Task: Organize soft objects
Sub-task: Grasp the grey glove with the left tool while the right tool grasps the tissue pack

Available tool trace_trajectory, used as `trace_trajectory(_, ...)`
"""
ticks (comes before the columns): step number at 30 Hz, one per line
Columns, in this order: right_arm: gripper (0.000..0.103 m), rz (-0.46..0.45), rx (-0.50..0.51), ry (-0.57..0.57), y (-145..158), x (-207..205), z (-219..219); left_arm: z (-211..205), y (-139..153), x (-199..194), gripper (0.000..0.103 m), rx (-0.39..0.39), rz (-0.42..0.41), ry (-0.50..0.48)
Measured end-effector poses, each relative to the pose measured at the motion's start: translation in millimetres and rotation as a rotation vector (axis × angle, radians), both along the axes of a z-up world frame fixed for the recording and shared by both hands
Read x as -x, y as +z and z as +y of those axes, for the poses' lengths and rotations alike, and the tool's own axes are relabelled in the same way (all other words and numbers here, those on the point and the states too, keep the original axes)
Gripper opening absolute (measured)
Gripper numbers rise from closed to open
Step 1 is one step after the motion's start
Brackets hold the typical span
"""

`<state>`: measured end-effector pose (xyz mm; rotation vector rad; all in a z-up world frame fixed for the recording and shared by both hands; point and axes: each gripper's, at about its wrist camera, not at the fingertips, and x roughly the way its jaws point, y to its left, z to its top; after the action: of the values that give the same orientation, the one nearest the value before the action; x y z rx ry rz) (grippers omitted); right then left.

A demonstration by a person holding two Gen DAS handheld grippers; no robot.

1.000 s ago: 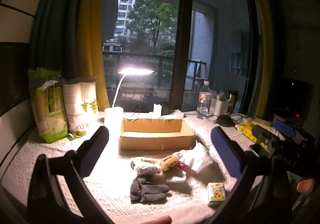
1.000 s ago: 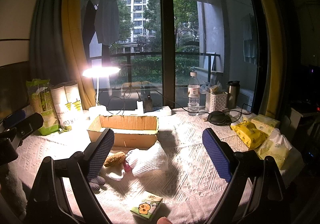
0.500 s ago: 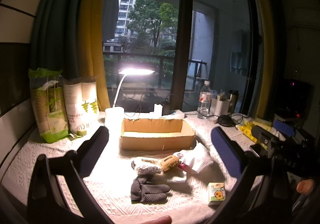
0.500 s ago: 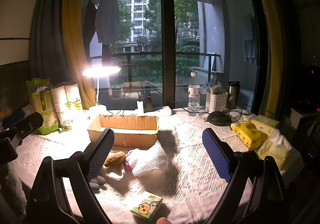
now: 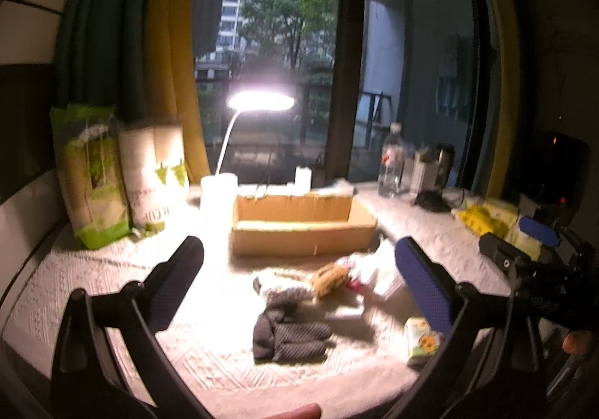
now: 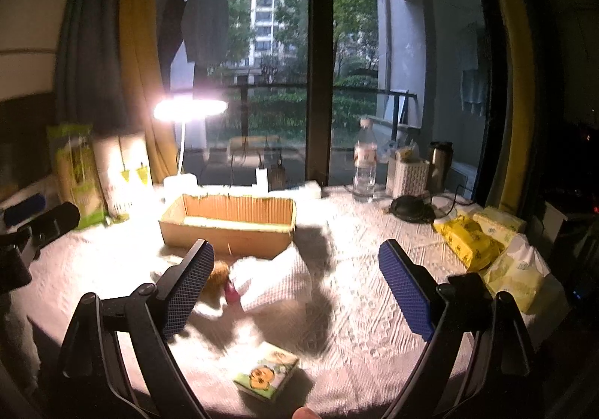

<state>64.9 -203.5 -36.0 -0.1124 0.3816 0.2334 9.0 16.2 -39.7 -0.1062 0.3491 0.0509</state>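
An open cardboard box (image 5: pixel 301 226) stands mid-table under a lit lamp; it also shows in the right wrist view (image 6: pixel 228 224). In front of it lie a dark grey knitted glove (image 5: pixel 286 338), a white fuzzy item (image 5: pixel 282 288), a small brown plush toy (image 5: pixel 331 278), a white cloth (image 6: pixel 273 278) and a small tissue pack (image 6: pixel 267 376). My left gripper (image 5: pixel 299 288) is open and empty, above the table's near edge, short of the glove. My right gripper (image 6: pixel 295 291) is open and empty, short of the white cloth. The right gripper shows at the right of the left wrist view (image 5: pixel 539 258).
Paper-cup sleeves (image 5: pixel 123 179) stand at the back left. A desk lamp (image 5: pixel 260 102) shines behind the box. A water bottle (image 6: pixel 365 162), a tissue holder (image 6: pixel 408 175) and a flask stand at the back right. Yellow and white wipe packs (image 6: pixel 486 243) lie at the right edge.
Both grippers have shifted slightly forward and down toward the table; the views are now blurred. The objects on the table have not moved.
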Motion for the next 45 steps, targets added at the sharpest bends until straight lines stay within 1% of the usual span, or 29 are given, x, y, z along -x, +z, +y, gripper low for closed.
trace_trajectory(7, 0.092, 0.131, 0.039, 0.008, -47, -16, 4, 4, -48, -22, 0.102, 0.021, 0.145, -0.013)
trace_trajectory(11, 0.092, 0.181, 0.052, 0.019, -68, -22, 7, 3, -74, -37, 0.102, 0.020, 0.233, -0.011)
trace_trajectory(17, 0.092, 0.273, 0.059, 0.031, -98, -34, 9, 1, -103, -52, 0.102, 0.004, 0.326, -0.003)
trace_trajectory(21, 0.092, 0.330, 0.055, 0.038, -112, -40, 11, 1, -119, -61, 0.102, -0.015, 0.376, -0.003)
trace_trajectory(24, 0.092, 0.370, 0.044, 0.058, -120, -44, 14, 6, -127, -71, 0.102, -0.022, 0.420, -0.002)
trace_trajectory(27, 0.092, 0.391, 0.058, 0.082, -126, -46, 21, 12, -130, -80, 0.102, -0.032, 0.442, 0.007)
trace_trajectory(28, 0.092, 0.386, 0.071, 0.087, -127, -45, 25, 14, -131, -82, 0.099, -0.027, 0.447, 0.010)
trace_trajectory(29, 0.091, 0.385, 0.084, 0.089, -128, -44, 27, 17, -133, -85, 0.092, -0.020, 0.458, 0.011)
trace_trajectory(30, 0.091, 0.386, 0.097, 0.093, -129, -44, 30, 21, -135, -89, 0.088, -0.005, 0.476, 0.008)
trace_trajectory(31, 0.086, 0.384, 0.105, 0.098, -130, -43, 32, 23, -136, -92, 0.084, 0.003, 0.483, 0.008)
trace_trajectory(32, 0.079, 0.383, 0.116, 0.100, -131, -43, 33, 25, -138, -94, 0.077, 0.010, 0.490, 0.005)
trace_trajectory(33, 0.076, 0.384, 0.129, 0.099, -132, -44, 35, 26, -139, -96, 0.073, 0.010, 0.498, -0.001)
trace_trajectory(34, 0.075, 0.382, 0.134, 0.100, -132, -44, 35, 26, -140, -97, 0.065, 0.010, 0.503, -0.008)
trace_trajectory(35, 0.075, 0.379, 0.136, 0.102, -132, -45, 35, 25, -141, -99, 0.059, 0.011, 0.505, -0.018)
trace_trajectory(36, 0.075, 0.378, 0.138, 0.103, -132, -44, 35, 24, -141, -100, 0.056, 0.009, 0.509, -0.027)
trace_trajectory(37, 0.075, 0.375, 0.141, 0.106, -132, -44, 36, 23, -142, -101, 0.049, 0.008, 0.511, -0.035)
trace_trajectory(38, 0.075, 0.372, 0.145, 0.108, -133, -44, 36, 23, -142, -101, 0.045, 0.017, 0.511, -0.048)
trace_trajectory(39, 0.074, 0.369, 0.146, 0.109, -133, -43, 36, 22, -142, -101, 0.044, 0.014, 0.507, -0.048)
trace_trajectory(41, 0.074, 0.360, 0.151, 0.113, -133, -41, 37, 19, -142, -102, 0.034, 0.004, 0.508, -0.057)
trace_trajectory(42, 0.074, 0.355, 0.153, 0.115, -133, -40, 37, 18, -142, -102, 0.032, 0.003, 0.507, -0.068)
trace_trajectory(43, 0.074, 0.349, 0.156, 0.119, -132, -39, 38, 19, -141, -101, 0.028, 0.009, 0.506, -0.076)
trace_trajectory(45, 0.073, 0.336, 0.158, 0.126, -129, -37, 39, 19, -140, -100, 0.025, 0.021, 0.499, -0.089)
